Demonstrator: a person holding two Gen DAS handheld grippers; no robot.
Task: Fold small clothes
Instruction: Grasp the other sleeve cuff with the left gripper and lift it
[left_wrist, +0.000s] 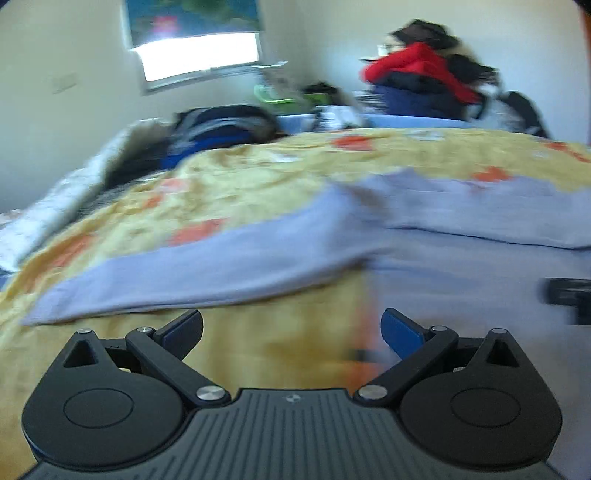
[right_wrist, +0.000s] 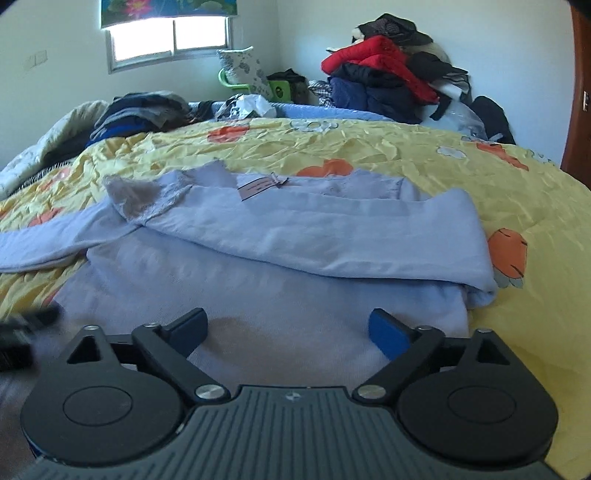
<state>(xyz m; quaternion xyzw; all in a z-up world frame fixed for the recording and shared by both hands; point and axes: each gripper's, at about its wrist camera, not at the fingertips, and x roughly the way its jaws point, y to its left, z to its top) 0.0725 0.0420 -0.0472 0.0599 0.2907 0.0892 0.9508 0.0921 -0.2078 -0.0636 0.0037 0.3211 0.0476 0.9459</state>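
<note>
A pale lilac long-sleeved top (right_wrist: 280, 236) lies on the yellow bedspread (right_wrist: 369, 147), its right sleeve folded across the body and its left sleeve (right_wrist: 48, 240) stretched out to the left. My right gripper (right_wrist: 288, 332) is open just above the hem, nothing between its blue pads. In the blurred left wrist view my left gripper (left_wrist: 291, 332) is open over bare yellow quilt (left_wrist: 258, 350), with the top's sleeve (left_wrist: 184, 273) just beyond its fingertips. A dark blurred shape at that view's right edge is the other gripper (left_wrist: 569, 295).
A heap of red, navy and black jackets (right_wrist: 388, 77) sits at the far right of the bed. Dark folded clothes (right_wrist: 140, 110) lie at the far left, with a window (right_wrist: 170, 37) behind. A pillow on a green chair (right_wrist: 243, 70) stands by the far wall.
</note>
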